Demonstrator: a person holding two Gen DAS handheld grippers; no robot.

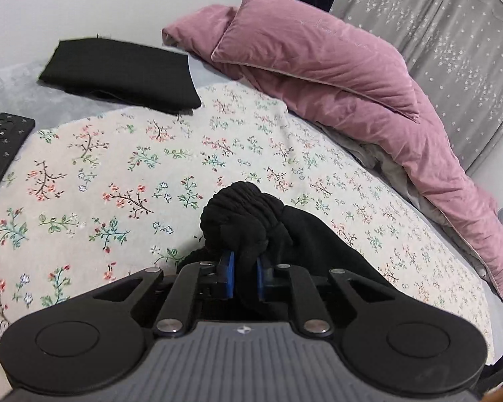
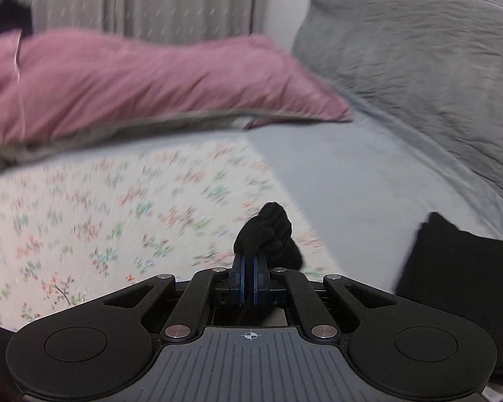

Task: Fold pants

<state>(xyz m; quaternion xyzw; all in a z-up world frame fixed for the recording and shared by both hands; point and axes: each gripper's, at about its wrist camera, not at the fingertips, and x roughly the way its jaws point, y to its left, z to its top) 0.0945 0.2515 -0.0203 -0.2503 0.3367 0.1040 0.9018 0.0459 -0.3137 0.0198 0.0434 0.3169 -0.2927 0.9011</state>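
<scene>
Holding now: I've got black pants (image 1: pixel 251 224) bunched in both tools, lifted above the floral sheet (image 1: pixel 117 174).
Left gripper (image 1: pixel 245 276): blue pads are parted only by a thick wad of cloth clamped between them; a gathered, ribbed knot pokes out past the tips, which I judge to be waistband.
Right gripper (image 2: pixel 248 276): pads nearly together, pinching a thinner fold; a small knob of pants (image 2: pixel 268 231) sticks up beyond the tips.
Where the garment lies: it starts right at my fingertips in both views. From the left tool the cloth runs off right and back toward me, dropping below the gripper body; the rest is hidden, so I can't see the legs.
Long axis: I can't read it directly. My guess is that it hangs down between and below the two grips.
Which hand is nearer: neither, since each already has its own hold; how far apart they are, I cannot tell.
Landing zone: floral sheet lies ahead and left of both tools, open in the middle.
Obstacles: pink duvet (image 1: pixel 335 67) along the far right edge; a folded black garment (image 1: pixel 120 73) at the far left, a dark flat device (image 1: pixel 3 147) at the left edge, and a grey pillow (image 2: pixel 419 67) far right.
Blur: the right view is smeared, so that hand is on the move.
Next, as I judge it: spread the two grips apart to stretch the top edge, then lay the cloth forward onto the sheet.
</scene>
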